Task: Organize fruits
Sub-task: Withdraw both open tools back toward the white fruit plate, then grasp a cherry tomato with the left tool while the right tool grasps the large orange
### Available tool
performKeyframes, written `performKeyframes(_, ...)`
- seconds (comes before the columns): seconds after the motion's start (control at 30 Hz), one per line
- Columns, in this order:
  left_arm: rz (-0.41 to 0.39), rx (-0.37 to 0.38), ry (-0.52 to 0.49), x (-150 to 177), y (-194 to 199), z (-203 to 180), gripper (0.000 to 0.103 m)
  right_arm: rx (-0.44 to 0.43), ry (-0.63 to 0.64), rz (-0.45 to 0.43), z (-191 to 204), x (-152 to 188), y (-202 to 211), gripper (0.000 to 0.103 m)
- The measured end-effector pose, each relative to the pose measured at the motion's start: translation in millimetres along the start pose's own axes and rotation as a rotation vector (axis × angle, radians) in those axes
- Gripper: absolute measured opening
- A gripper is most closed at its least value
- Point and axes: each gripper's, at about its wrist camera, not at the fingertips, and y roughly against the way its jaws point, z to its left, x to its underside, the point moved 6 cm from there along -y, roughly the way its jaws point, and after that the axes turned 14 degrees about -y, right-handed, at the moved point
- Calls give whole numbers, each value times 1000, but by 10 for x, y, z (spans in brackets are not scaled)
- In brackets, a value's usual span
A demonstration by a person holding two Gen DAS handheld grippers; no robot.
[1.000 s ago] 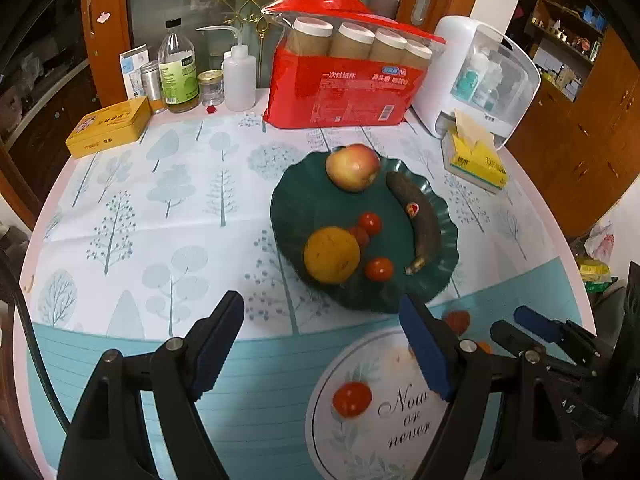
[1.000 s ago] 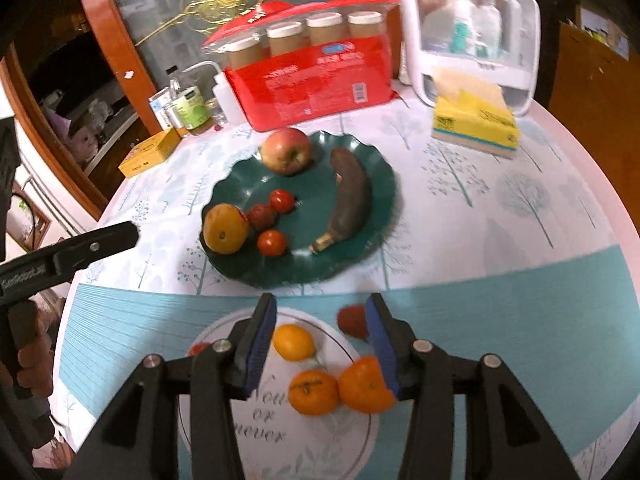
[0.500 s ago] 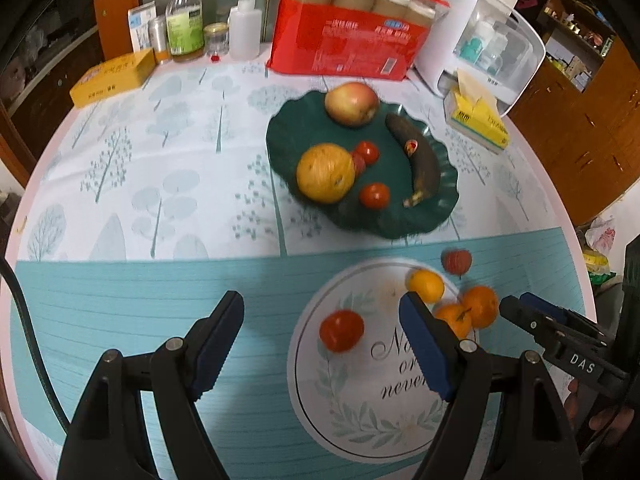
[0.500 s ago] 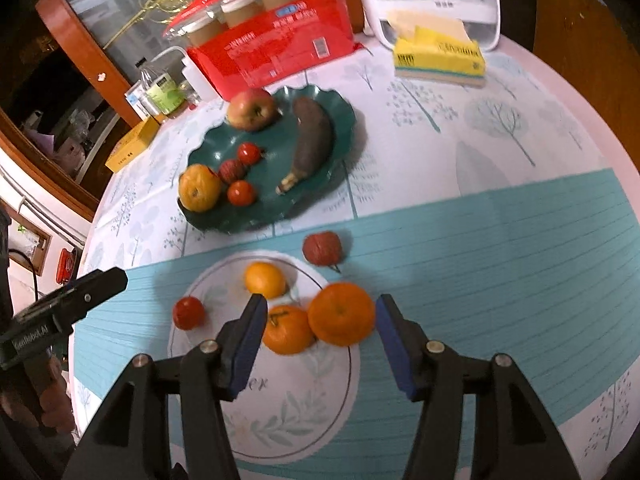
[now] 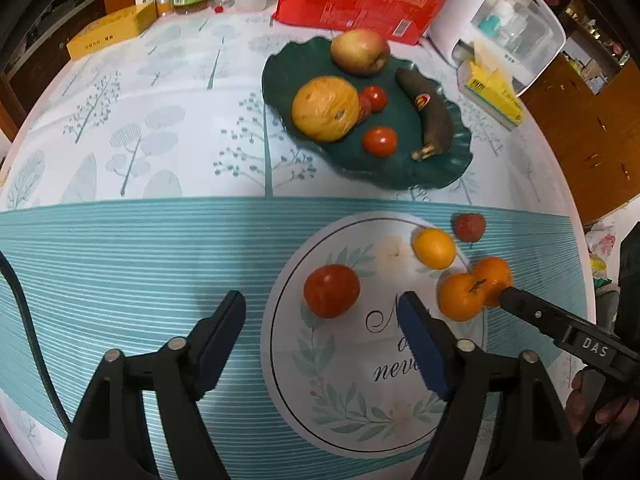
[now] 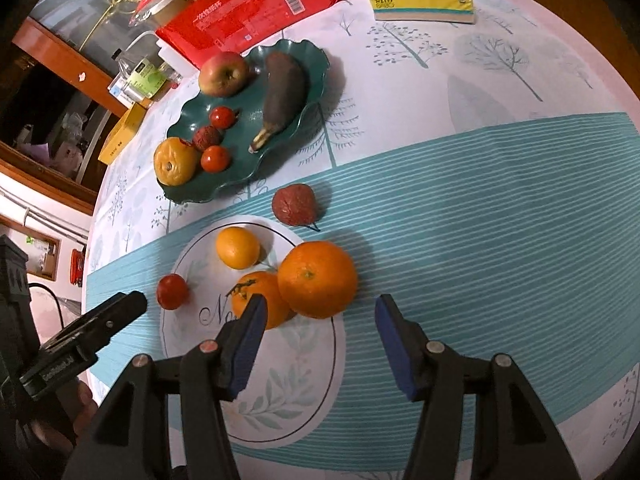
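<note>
The right tool (image 6: 318, 340) is held part-open and empty, with the large orange (image 6: 317, 279) just ahead of its gap; the left tool (image 5: 322, 330), empty, has just been narrowing, a red tomato (image 5: 331, 290) lying just ahead between its pads; both fruits are round and smooth, the orange dimpled; the green scalloped plate (image 5: 452, 168) lies farther across the desk (image 5: 120, 240).
</note>
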Motion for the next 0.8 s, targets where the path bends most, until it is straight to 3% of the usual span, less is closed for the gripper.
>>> performKeyframes(0.13, 13, -2, 14, -1, -91, -19, 67, -3, 22, 28, -7, -21, -66, 57)
performKeyframes(0.3, 33, 4, 29, -23, -209, -30, 52, -7, 48, 60, -5, -48, -146, 57)
performKeyframes(0.37, 39, 9, 37, -35, -250, -34, 50, -5, 61, 68, -5, -68, -170, 57)
performKeyframes(0.6, 48, 19, 52, -58, -340, -25, 36, -16, 125, 54, 57, -141, -183, 56)
performKeyframes(0.8, 44, 18, 43, -81, -367, -40, 34, -29, 156, 48, 104, -161, -178, 49)
